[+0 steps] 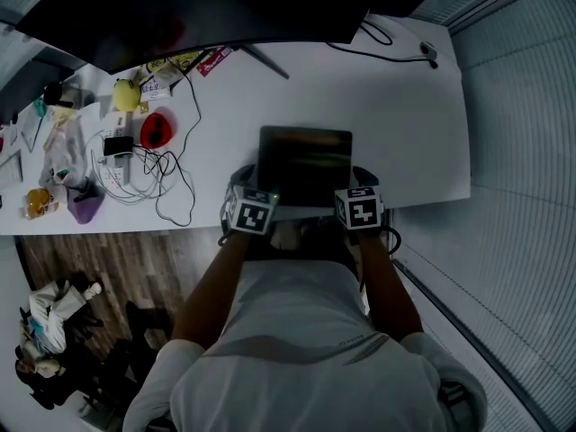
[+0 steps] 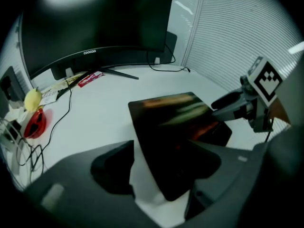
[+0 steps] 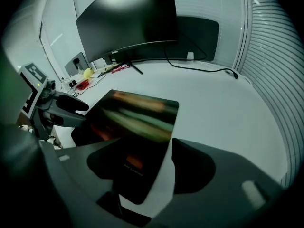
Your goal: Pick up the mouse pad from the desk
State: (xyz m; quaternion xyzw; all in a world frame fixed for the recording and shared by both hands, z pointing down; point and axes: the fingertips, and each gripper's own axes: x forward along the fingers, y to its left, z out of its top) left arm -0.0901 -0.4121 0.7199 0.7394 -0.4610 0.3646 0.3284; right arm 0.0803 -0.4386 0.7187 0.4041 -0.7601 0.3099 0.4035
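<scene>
A white desk point(image 1: 405, 106) fills the head view, with a wide curved monitor point(image 1: 225, 7) along its far edge. The dark mouse pad point(image 1: 304, 165) lies flat on the desk near its front edge, straight ahead of the person. The left gripper point(image 2: 159, 167) has its 2 jaws spread wide, with the pad's near left corner between them and not pinched. The right gripper point(image 3: 152, 165) is likewise spread around the near right corner. Loose cables point(image 1: 166, 187), a red object point(image 1: 156, 130) and a yellow object point(image 1: 126, 94) sit well apart at the left.
</scene>
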